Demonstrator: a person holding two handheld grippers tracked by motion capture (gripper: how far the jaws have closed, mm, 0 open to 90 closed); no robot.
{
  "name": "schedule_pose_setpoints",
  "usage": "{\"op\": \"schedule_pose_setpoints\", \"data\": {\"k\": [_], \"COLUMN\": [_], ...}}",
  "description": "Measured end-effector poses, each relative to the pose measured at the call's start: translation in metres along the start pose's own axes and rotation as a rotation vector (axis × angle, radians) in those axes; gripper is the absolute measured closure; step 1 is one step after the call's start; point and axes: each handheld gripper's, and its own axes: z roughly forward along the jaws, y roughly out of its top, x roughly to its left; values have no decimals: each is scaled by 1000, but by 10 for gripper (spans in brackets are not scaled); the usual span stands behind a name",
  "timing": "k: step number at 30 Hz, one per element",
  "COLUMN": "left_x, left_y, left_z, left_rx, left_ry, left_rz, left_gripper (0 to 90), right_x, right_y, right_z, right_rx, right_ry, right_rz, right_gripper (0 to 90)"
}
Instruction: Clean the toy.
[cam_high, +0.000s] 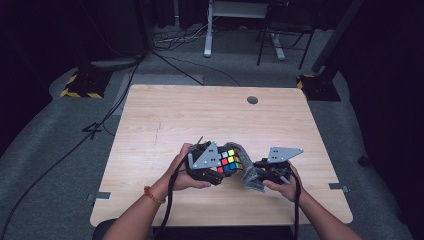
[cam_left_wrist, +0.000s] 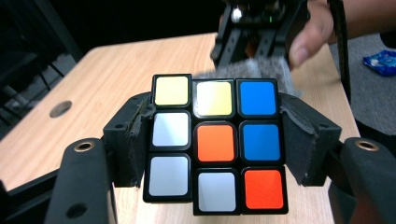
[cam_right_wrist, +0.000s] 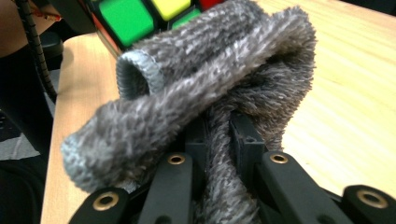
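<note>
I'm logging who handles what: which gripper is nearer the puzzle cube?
Left. The left gripper clamps the cube between its pads; the right gripper, shut on a grey cloth, sits just beside it.

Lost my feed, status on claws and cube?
Left claw shut on cube. Right claw shut on grey cloth, pressed at cube. Nothing in the way.

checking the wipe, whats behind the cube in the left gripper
Behind the cube, clamped in the left gripper, a grey cloth shows against its far side, held by the right gripper. Beyond lies the table. The cube's far face is hidden.
</note>
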Motion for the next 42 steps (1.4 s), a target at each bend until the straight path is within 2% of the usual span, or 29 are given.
{"op": "schedule_pose_setpoints", "data": {"k": [2, 4, 6, 8, 10, 12, 15, 17, 19, 21, 24, 26, 30, 32, 34, 37, 39, 42], "left_x": [0, 0, 1, 2, 2, 3, 2, 0, -2, -1, -1, 0, -1, -1, 0, -1, 0, 1], "left_y": [-1, -1, -2, -4, -7, -9, -10, -11, -11, -12, -11, -10, -8, -7, -5, -7, -10, -14], "left_z": [1, 1, 1, 3, 6, 8, 13, 17, 20, 20, 19, 17, 16, 15, 14, 14, 16, 20], "left_rx": [-15, -22, -35, -14, 16, 26, 48, 74, 92, 91, 88, 69, 67, 44, 47, 65, 96, 111], "left_ry": [-10, -18, -23, -16, -9, -13, -10, -12, 4, -1, 14, 2, 0, -7, -15, -8, -1, -7], "left_rz": [-3, -10, -25, -27, -25, -34, -24, -8, 8, 2, 5, -11, 0, -10, -1, 19, 28, 15], "left_gripper": [337, 334, 331, 320, 299, 306, 310, 322, 324, 326, 328, 329, 330, 330, 330, 329, 329, 328], "right_x": [1, 4, 5, 5, 7, 7, 5, 5, 6, 6, 7, 9, 10, 10, 10, 11, 12, 12], "right_y": [0, 3, 4, 3, 6, 8, 9, 9, 10, 10, 11, 13, 12, 7, 4, 6, 9, 13], "right_z": [0, -2, -3, -5, -8, -11, -16, -17, -16, -16, -16, -16, -11, -4, 2, 1, -4, -15], "right_rx": [-34, -58, -75, -93, -116, -125, -146, -150, -136, -128, -128, -125, -67, -12, 5, -4, -40, -112], "right_ry": [52, 69, 72, 80, 79, 62, 49, 43, 33, 20, 9, -3, -19, -20, -3, -17, -14, -11], "right_rz": [12, 8, 6, 18, 6, 1, 7, 5, -9, -14, -22, -35, -49, -52, -43, -55, -53, -55], "right_gripper": [797, 798, 798, 799, 799, 799, 799, 799, 799, 799, 799, 798, 798, 798, 798, 798, 798, 798]}}
